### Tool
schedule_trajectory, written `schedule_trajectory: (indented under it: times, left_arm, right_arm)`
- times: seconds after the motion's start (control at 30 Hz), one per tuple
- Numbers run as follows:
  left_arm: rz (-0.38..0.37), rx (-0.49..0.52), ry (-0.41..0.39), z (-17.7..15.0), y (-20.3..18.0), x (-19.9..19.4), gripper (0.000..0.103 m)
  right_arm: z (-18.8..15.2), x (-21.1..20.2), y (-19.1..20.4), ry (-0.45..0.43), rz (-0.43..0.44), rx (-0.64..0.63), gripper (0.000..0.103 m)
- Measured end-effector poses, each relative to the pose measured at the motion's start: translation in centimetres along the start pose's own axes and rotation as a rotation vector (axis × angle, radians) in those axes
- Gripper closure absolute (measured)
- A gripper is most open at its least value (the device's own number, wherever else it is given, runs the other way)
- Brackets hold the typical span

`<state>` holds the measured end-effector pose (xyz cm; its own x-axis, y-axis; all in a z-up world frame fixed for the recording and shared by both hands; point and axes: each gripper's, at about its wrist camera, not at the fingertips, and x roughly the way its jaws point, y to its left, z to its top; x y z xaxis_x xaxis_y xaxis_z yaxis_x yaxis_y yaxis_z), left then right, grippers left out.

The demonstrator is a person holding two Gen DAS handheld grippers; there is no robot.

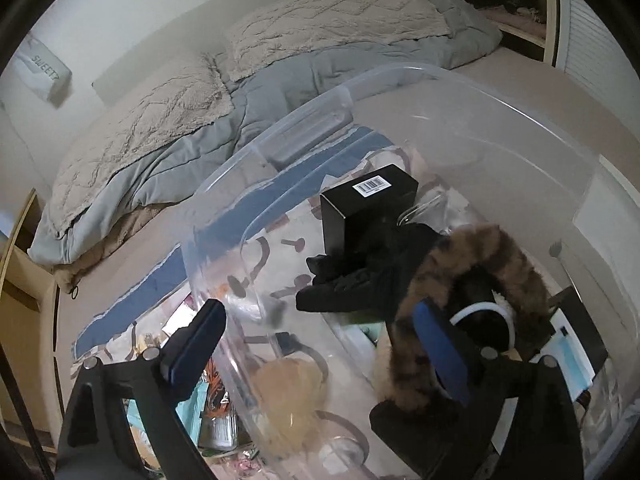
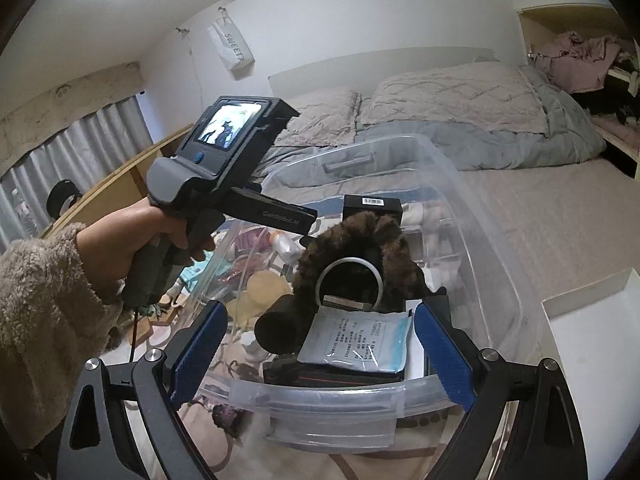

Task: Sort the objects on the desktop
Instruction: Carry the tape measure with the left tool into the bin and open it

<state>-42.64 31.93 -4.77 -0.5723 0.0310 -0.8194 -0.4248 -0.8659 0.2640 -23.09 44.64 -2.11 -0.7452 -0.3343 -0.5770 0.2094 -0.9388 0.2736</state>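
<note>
A clear plastic storage bin (image 1: 460, 92) (image 2: 472, 208) stands on the bed. Inside lie a black box with a barcode (image 1: 372, 200) (image 2: 372, 204), black gloves (image 1: 360, 284), brown furry earmuffs with a white band (image 1: 472, 264) (image 2: 360, 248) and a packet of blue face masks (image 2: 360, 336). My left gripper (image 1: 320, 344) is open over the bin's left wall, its right finger against the earmuffs. My right gripper (image 2: 320, 344) is open and empty over the bin's near rim. The left gripper's body (image 2: 224, 168) is held over the bin's left side.
A grey duvet and pillows (image 1: 240, 80) cover the bed behind the bin. Small loose items (image 1: 208, 392) lie on a patterned mat left of the bin. A white box (image 2: 592, 344) stands at the right. A wooden shelf (image 2: 120, 176) runs along the left.
</note>
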Motion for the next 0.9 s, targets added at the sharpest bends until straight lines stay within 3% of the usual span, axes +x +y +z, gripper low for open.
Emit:
schedule_trajectory:
  times: [0.37, 0.67, 0.9]
  left_arm:
    - [-0.027, -0.003, -0.017, -0.9, -0.1, -2.5, 0.007]
    - [-0.128, -0.026, -0.056, -3.1, -1.1, -5.5, 0.007]
    - [-0.195, -0.074, -0.090, -5.9, -0.9, -7.8, 0.007]
  right_arm:
    - [0.7, -0.3, -0.1, -0.003, -0.030, 0.038, 0.009]
    - [1.1, -0.6, 0.7, 0.004, -0.073, 0.028, 0.009]
    - [1.5, -2.5, 1.6, -0.051, -0.109, 0.007, 0.009]
